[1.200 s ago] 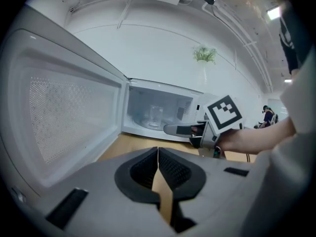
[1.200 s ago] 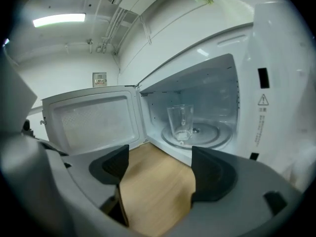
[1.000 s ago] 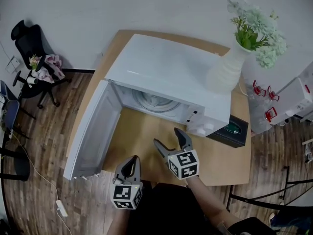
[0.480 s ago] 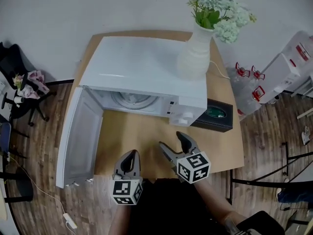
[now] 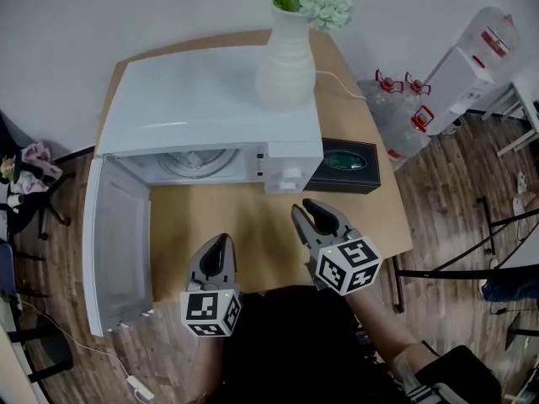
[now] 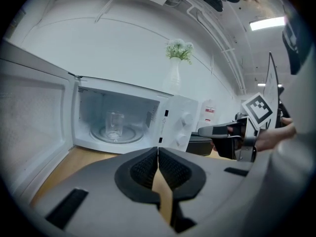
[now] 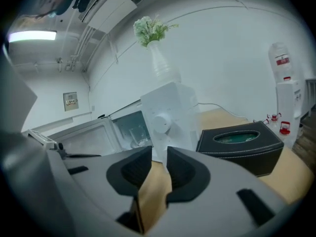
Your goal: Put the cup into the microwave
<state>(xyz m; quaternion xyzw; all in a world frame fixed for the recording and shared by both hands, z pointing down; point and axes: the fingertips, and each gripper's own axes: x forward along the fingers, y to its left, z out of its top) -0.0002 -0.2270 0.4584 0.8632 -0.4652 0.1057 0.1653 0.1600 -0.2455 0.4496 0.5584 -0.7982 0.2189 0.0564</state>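
A clear glass cup [image 6: 114, 125] stands on the turntable inside the white microwave [image 5: 210, 108], whose door [image 5: 114, 242] hangs wide open to the left. The right gripper view shows the cup [image 7: 133, 135] through the open front too. Both grippers hover over the table's near edge, well short of the oven. My left gripper [image 5: 221, 247] [image 6: 157, 152] is shut with nothing in it. My right gripper [image 5: 310, 213] [image 7: 159, 154] has its jaws closing, a narrow gap still between the pads and nothing in it.
A white vase of flowers [image 5: 286, 57] stands on top of the microwave. A black tissue box [image 5: 349, 165] sits just right of it on the wooden table [image 5: 253, 225]. A water dispenser [image 5: 472, 57] and bottles stand on the floor at the right.
Both grippers have drawn back toward the table's near edge and risen a little. The right gripper's jaws have gone from wide open to nearly closed. The left stays shut.
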